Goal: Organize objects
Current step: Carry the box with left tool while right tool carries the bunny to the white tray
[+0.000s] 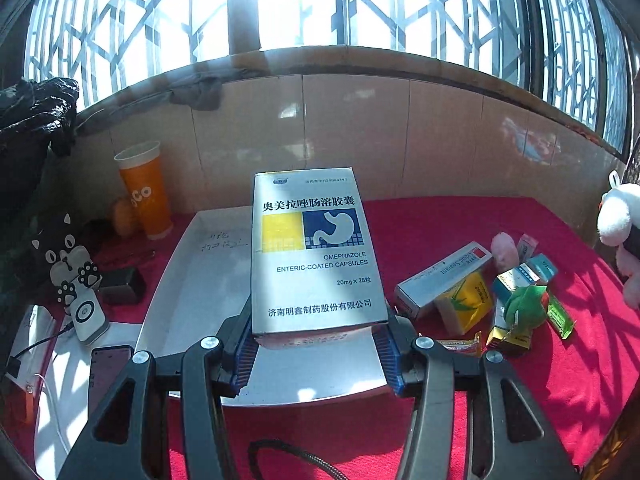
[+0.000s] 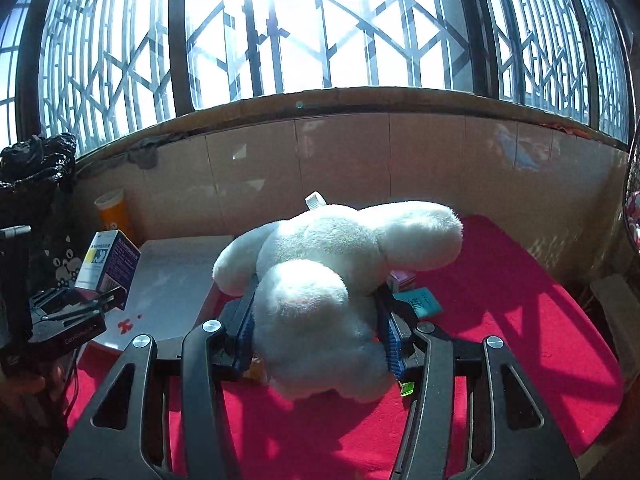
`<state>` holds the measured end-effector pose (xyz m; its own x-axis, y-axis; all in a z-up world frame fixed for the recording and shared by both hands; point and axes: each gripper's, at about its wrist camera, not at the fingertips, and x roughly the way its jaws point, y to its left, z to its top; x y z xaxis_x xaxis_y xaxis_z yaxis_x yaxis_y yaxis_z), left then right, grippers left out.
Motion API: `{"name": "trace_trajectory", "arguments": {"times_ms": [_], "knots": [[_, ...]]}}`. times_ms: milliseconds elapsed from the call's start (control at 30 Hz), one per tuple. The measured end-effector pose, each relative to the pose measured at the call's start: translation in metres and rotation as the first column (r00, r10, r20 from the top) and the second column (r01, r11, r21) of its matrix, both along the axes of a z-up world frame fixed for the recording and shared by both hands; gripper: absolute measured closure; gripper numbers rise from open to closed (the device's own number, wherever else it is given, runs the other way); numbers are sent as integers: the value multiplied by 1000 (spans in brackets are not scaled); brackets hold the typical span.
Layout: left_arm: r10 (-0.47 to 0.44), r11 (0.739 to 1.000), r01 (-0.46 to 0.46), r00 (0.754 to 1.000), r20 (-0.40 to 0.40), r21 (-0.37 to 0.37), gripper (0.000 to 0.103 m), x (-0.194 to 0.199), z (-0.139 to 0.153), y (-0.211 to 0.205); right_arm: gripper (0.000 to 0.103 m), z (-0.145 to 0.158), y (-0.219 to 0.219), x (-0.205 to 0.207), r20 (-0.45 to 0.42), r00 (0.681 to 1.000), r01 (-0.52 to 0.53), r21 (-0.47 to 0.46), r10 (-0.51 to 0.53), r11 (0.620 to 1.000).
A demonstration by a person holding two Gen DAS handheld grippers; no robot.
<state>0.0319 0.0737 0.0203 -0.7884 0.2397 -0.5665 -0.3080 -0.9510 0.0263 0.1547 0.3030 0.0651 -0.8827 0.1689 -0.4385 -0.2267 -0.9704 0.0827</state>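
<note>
My left gripper is shut on a silver omeprazole box and holds it above a white tray. The box and the left gripper also show at the far left of the right wrist view, with the box over the tray. My right gripper is shut on a white plush toy, held above the red cloth. The same toy shows at the right edge of the left wrist view.
Several small medicine boxes, a green plush and a pink plush lie on the red cloth right of the tray. An orange cup, a cat-print item, a white device and a phone stand at left. A tiled wall is behind.
</note>
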Motion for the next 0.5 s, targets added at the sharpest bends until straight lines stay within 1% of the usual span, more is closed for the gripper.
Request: {"name": "trace_trajectory", "arguments": {"times_ms": [367,500], "knots": [[20,1000,-20,1000,21,-2,51,-9,-6,-9,52,-7,-12,-17,35,999,-28,-6,29,1000],[46,999,-46,999,18,-5,51,-17,-6,-18,52,-9,-21,-31,47,997,-57,-24,58,998]]}}
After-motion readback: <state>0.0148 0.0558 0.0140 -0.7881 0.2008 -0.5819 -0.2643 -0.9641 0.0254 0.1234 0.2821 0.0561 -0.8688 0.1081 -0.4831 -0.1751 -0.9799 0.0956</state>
